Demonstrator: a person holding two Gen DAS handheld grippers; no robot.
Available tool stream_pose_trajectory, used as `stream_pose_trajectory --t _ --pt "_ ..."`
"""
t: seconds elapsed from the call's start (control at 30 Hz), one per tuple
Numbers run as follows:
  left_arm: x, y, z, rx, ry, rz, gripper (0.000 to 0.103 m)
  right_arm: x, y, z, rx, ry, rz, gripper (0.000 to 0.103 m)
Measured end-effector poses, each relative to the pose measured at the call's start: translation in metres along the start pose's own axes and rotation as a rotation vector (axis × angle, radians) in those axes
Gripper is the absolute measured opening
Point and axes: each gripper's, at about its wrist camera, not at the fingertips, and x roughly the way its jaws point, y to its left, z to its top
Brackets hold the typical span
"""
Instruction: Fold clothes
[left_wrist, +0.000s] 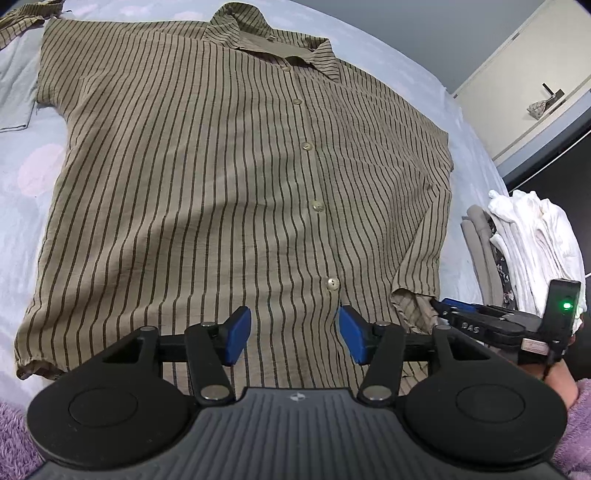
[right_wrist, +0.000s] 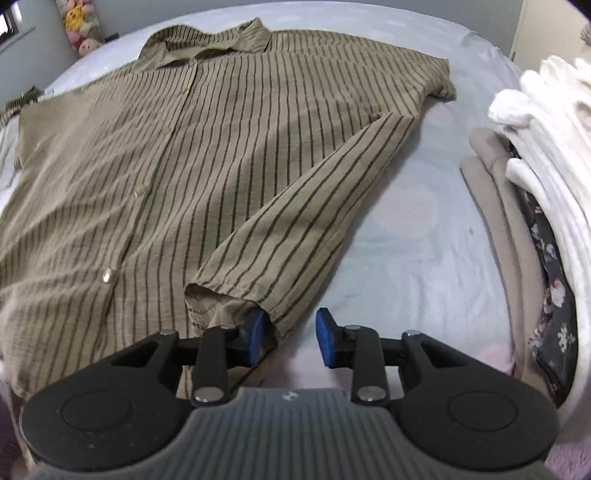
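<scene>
Lying buttoned and face up on the bed (right_wrist: 406, 236), the striped shirt (left_wrist: 207, 177) has only its right side flap turned inward; most folding remains; the left hand-held gripper (left_wrist: 294, 335) hovers apart over the hem; the right hand-held gripper (right_wrist: 290, 334) stands parted at the flap's corner, gripping nothing; folded clothes (right_wrist: 546, 155) are stacked beside.

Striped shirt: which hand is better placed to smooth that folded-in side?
Right. Its gripper is open at the shirt's folded-in flap; the left gripper hovers mid-hem.
</scene>
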Motion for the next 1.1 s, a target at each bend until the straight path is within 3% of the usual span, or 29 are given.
stream_pose_trajectory --t 0.07,0.1,0.13,0.27,0.4,0.53,0.73,0.83,0.97,1.1 --pt "-0.001 0.001 0.0 -0.004 -0.004 -0.001 0.051 0.002 0.004 0.0 -0.03 -0.004 -0.013 0.03" --pt "-0.002 0.002 0.0 -0.007 -0.006 -0.001 0.051 0.001 0.006 0.0 -0.041 -0.014 -0.018 0.015" --pt "-0.002 0.003 0.001 -0.01 -0.008 0.0 0.051 -0.003 0.006 0.0 -0.045 -0.032 -0.023 0.007" --pt "-0.004 0.006 0.002 -0.015 -0.012 0.0 0.051 -0.03 -0.002 0.001 -0.063 -0.093 -0.037 0.002" --pt "-0.004 0.007 0.003 -0.022 -0.015 -0.009 0.051 -0.059 -0.02 0.004 -0.103 -0.091 -0.073 0.002" --pt "-0.003 0.006 0.004 -0.013 -0.015 -0.021 0.051 -0.064 -0.048 0.0 -0.161 -0.019 -0.186 0.002" --pt "-0.015 0.012 0.012 -0.007 -0.028 -0.022 0.051 -0.023 -0.087 -0.012 -0.171 0.193 -0.222 0.001" --pt "-0.029 0.022 0.024 0.05 -0.015 0.026 0.051 -0.012 -0.092 -0.012 -0.16 0.251 -0.175 0.0" --pt "-0.043 0.046 0.039 0.142 0.054 0.127 0.051 -0.013 -0.096 -0.013 -0.144 0.249 -0.152 0.0" --pt "-0.043 0.073 0.047 0.165 0.157 0.258 0.051 -0.021 -0.097 -0.015 -0.128 0.223 -0.151 0.003"
